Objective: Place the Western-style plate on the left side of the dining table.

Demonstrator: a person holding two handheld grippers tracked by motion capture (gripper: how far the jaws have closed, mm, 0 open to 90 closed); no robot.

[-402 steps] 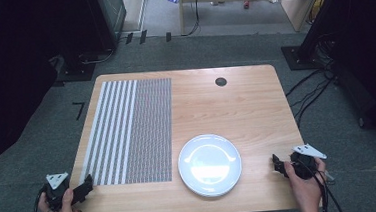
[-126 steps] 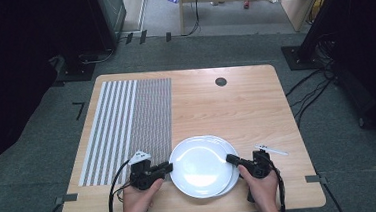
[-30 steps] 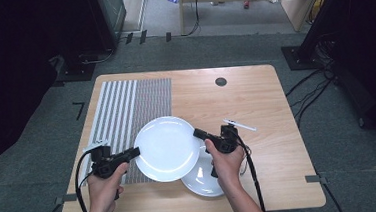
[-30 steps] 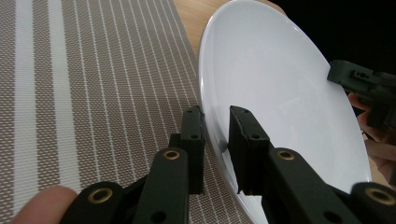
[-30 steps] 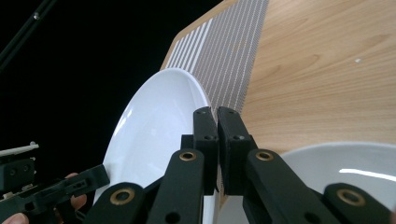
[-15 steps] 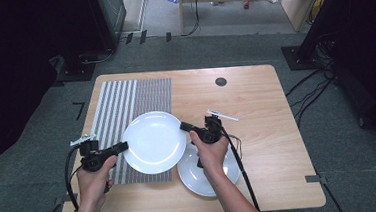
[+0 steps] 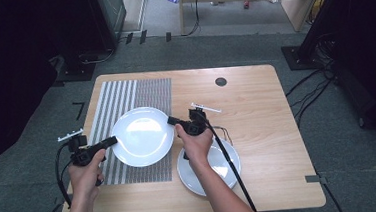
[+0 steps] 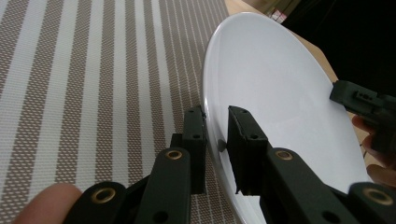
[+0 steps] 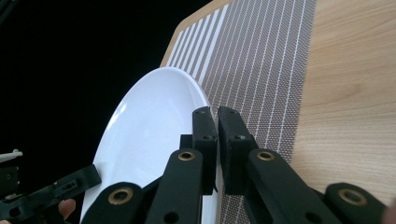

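Left gripper [image 7: 109, 141] and right gripper [image 7: 173, 121], jaws clamped on opposite rims of a white plate [image 7: 142, 136], hold it above the striped placemat [image 7: 125, 98]; a second white plate [image 7: 215, 171] lies on the wooden table [image 7: 262, 116].

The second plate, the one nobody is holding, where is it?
In the high view, the second plate lies on the bare wood near the table's front edge, right of the striped placemat, partly under the right forearm.

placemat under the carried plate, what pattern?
The placemat is woven mesh with lengthwise stripes, brown-grey alternating with white; clearest in the left gripper view.
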